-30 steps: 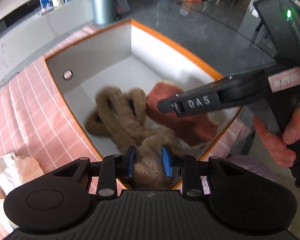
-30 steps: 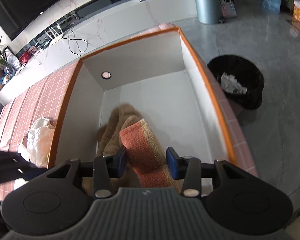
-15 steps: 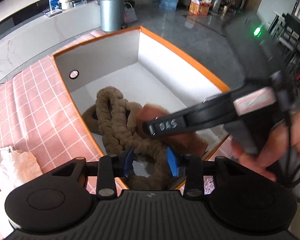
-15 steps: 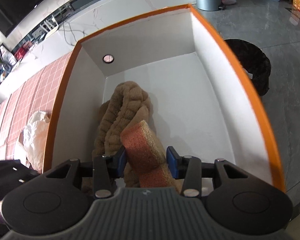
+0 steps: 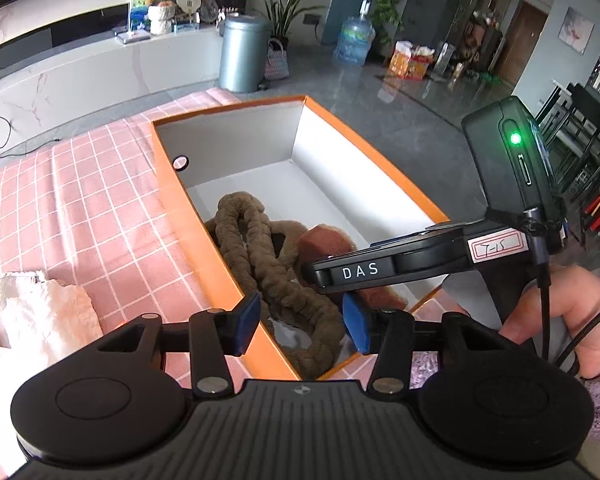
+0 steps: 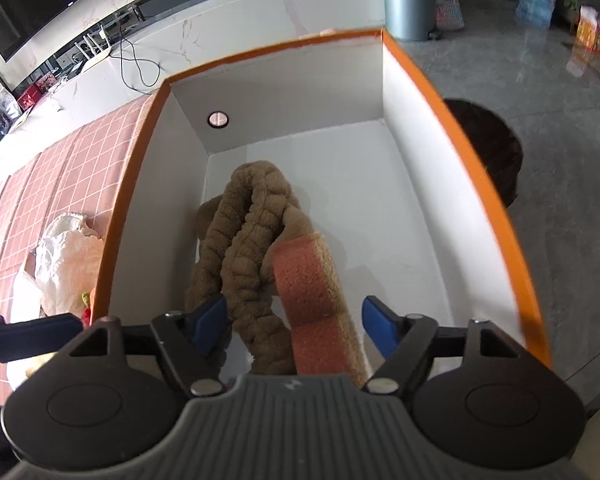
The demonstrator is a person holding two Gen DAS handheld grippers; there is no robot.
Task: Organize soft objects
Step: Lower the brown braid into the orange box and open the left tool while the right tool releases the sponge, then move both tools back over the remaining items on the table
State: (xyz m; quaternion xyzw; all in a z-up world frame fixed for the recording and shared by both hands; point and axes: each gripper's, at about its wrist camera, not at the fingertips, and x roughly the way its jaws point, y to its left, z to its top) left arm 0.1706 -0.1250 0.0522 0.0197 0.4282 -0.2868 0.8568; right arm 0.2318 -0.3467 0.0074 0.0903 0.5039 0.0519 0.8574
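An orange-rimmed white box (image 5: 380,160) (image 6: 452,128) sits on the pink checked cloth. Inside lie a brown fluffy rope-like soft toy (image 5: 260,256) (image 6: 244,240) and a reddish-orange plush piece (image 5: 324,240) (image 6: 304,276) beside it. My left gripper (image 5: 302,322) is open and empty above the box's near corner. My right gripper (image 6: 296,326) is open above the two soft things, holding nothing; its body (image 5: 420,256) crosses the left wrist view over the box.
A crumpled white-and-pink cloth (image 5: 32,316) (image 6: 68,256) lies on the pink checked cloth (image 5: 80,200) left of the box. A black waste bin (image 6: 496,148) stands on the floor right of the box. A grey metal bin (image 5: 242,54) stands further back.
Both grippers let go: the left released the brown toy, the right released the reddish plush. Both opened wide and lifted back; the soft things now rest in the box.
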